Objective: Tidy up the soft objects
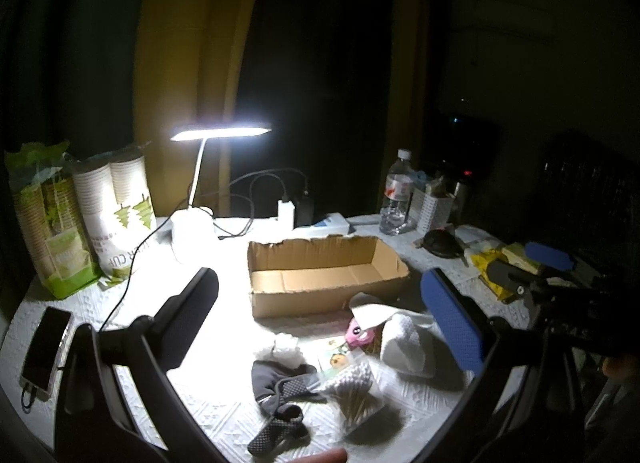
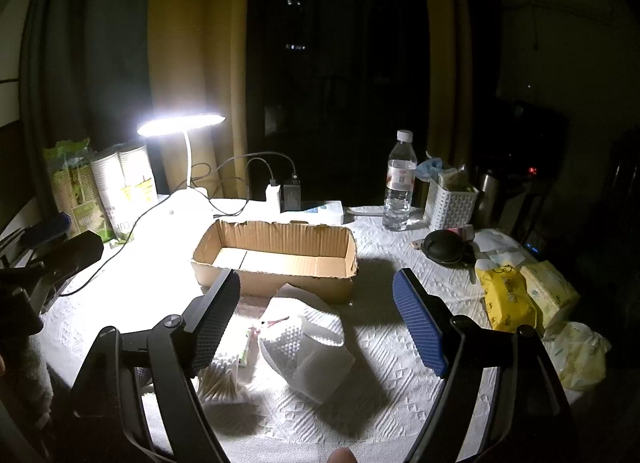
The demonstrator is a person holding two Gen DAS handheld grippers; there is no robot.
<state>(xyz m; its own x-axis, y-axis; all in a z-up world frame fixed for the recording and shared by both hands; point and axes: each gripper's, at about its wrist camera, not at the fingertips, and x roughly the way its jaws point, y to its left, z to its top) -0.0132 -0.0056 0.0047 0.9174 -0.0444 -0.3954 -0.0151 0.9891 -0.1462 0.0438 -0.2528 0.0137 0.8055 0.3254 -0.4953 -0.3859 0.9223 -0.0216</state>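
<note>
Lamplit white embossed tablecloth [image 2: 400,347] bears a limp, light white quilted cloth [image 2: 308,347] I'd pinch at its raised fold, both my right gripper [image 2: 316,319] and left gripper [image 1: 320,315] wide open, empty.

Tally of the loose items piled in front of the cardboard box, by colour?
White: 3 – paper towel roll, fluffy item, cotton swab bag
Dark grey: 1 – sock
Pink: 1 – small item
Total: 5
</note>
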